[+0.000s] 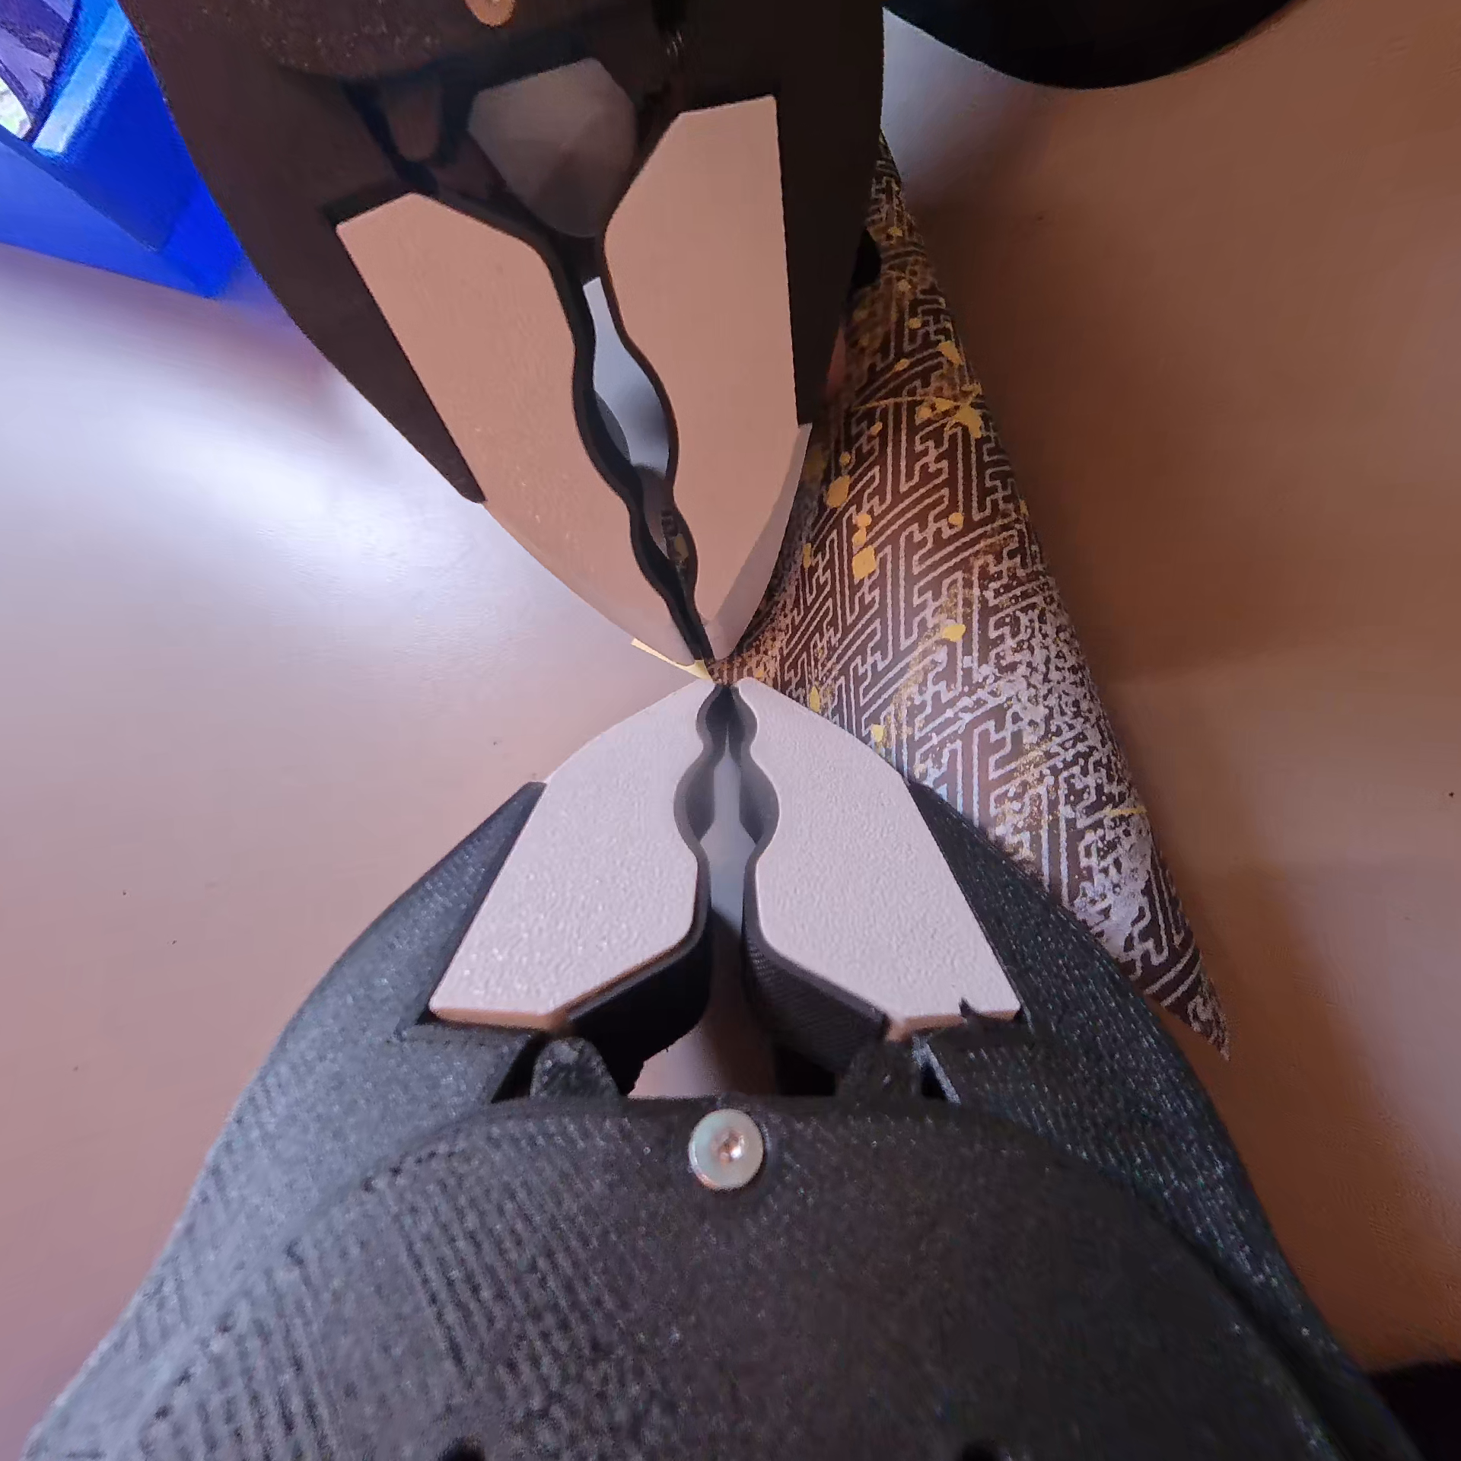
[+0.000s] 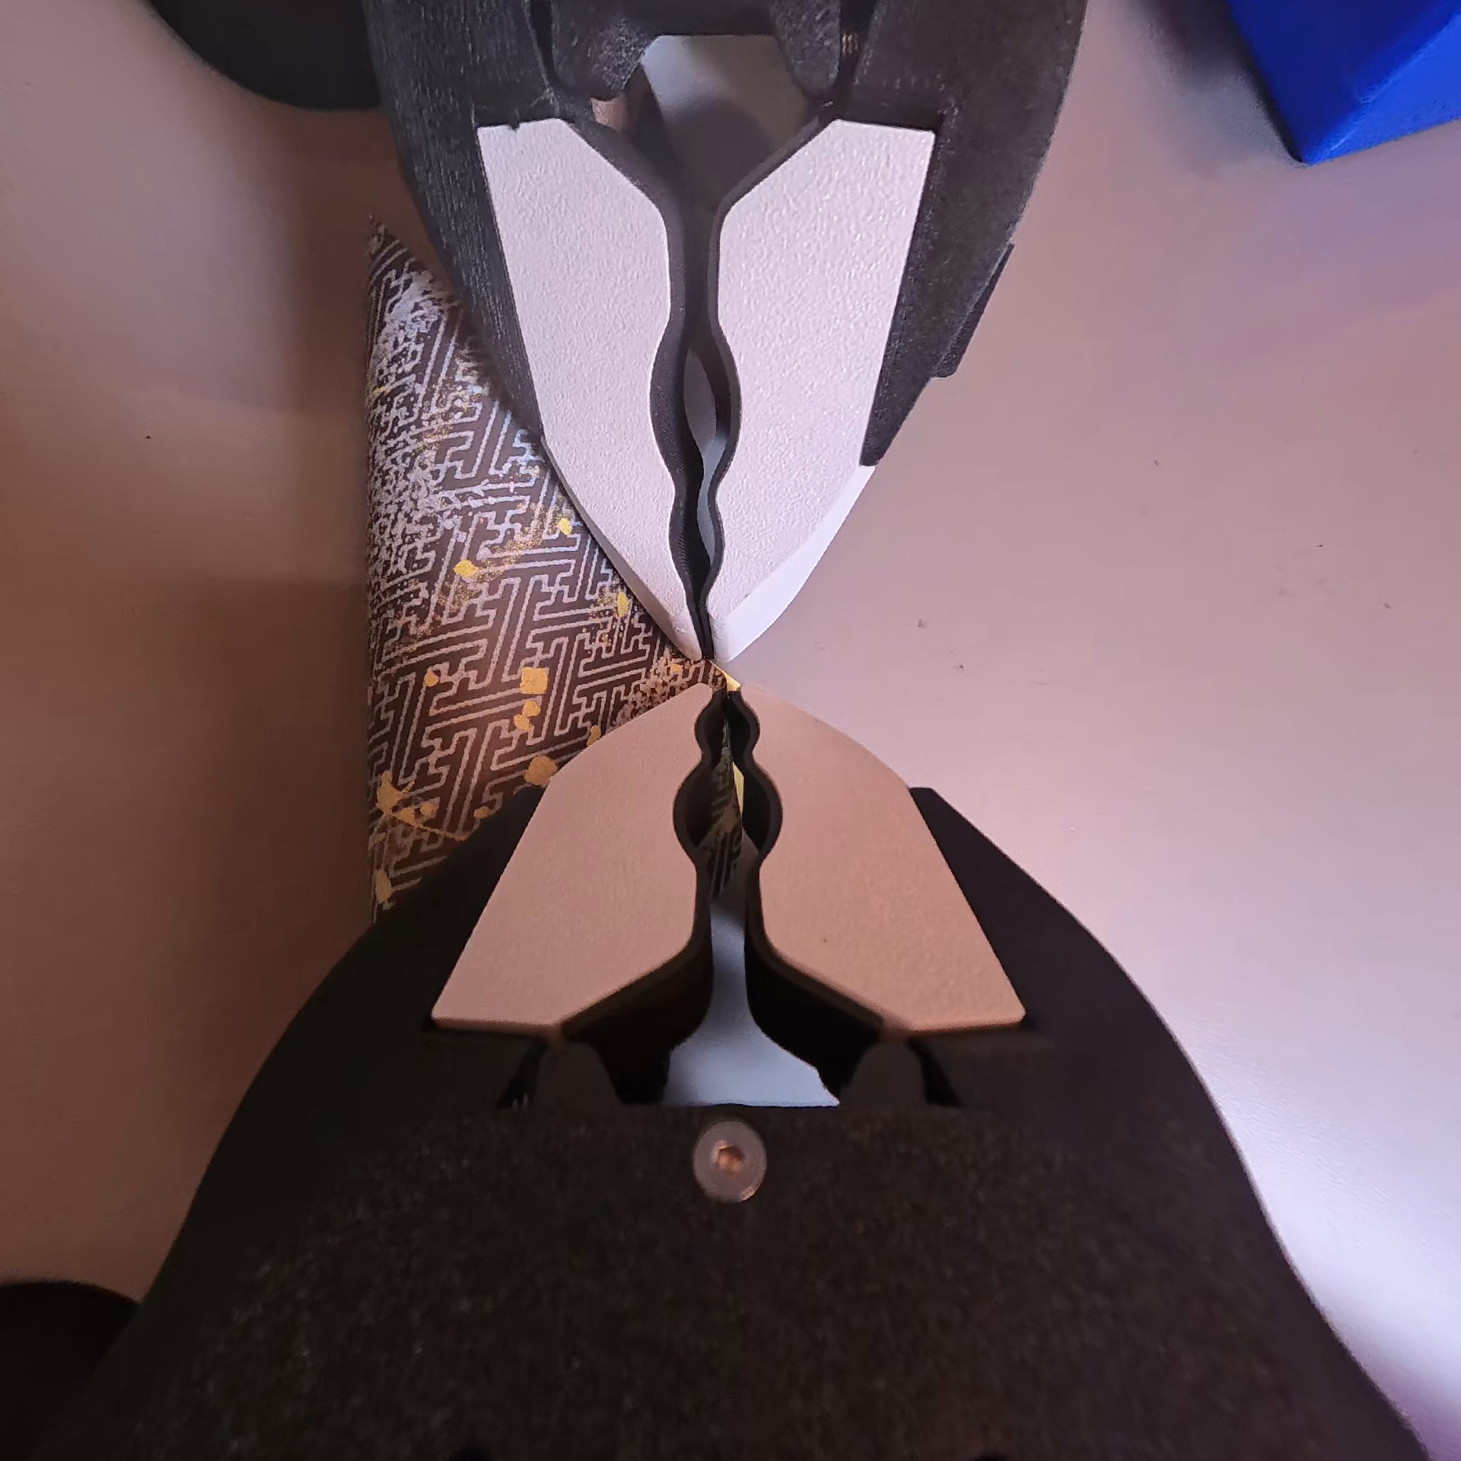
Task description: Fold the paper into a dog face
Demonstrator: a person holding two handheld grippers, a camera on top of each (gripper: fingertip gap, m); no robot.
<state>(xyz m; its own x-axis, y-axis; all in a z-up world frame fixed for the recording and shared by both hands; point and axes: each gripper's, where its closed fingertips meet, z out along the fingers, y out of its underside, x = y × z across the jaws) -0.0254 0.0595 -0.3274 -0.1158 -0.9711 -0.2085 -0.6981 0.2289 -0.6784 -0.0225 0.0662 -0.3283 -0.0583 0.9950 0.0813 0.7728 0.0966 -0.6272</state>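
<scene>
The paper (image 1: 909, 593) is dark with a white key pattern and gold specks and a yellow underside. It is folded into a long pointed shape on the table, and also shows in the right wrist view (image 2: 474, 632). My right gripper (image 2: 727, 696) is shut on the paper's pointed corner, with patterned paper showing between its fingers. It comes in from the top of the left wrist view (image 1: 696, 644). My left gripper (image 1: 721, 696) is shut, tip to tip with the right one at that corner. I cannot tell whether it pinches the paper. It also shows in the right wrist view (image 2: 706, 644).
The pale table (image 1: 237, 632) spreads to the left of the grippers in the left wrist view and to the right (image 2: 1107, 632) in the right wrist view. A blue box (image 1: 103, 158) stands at the table's far edge (image 2: 1360, 71). A dark shape (image 1: 1186, 32) lies past the paper.
</scene>
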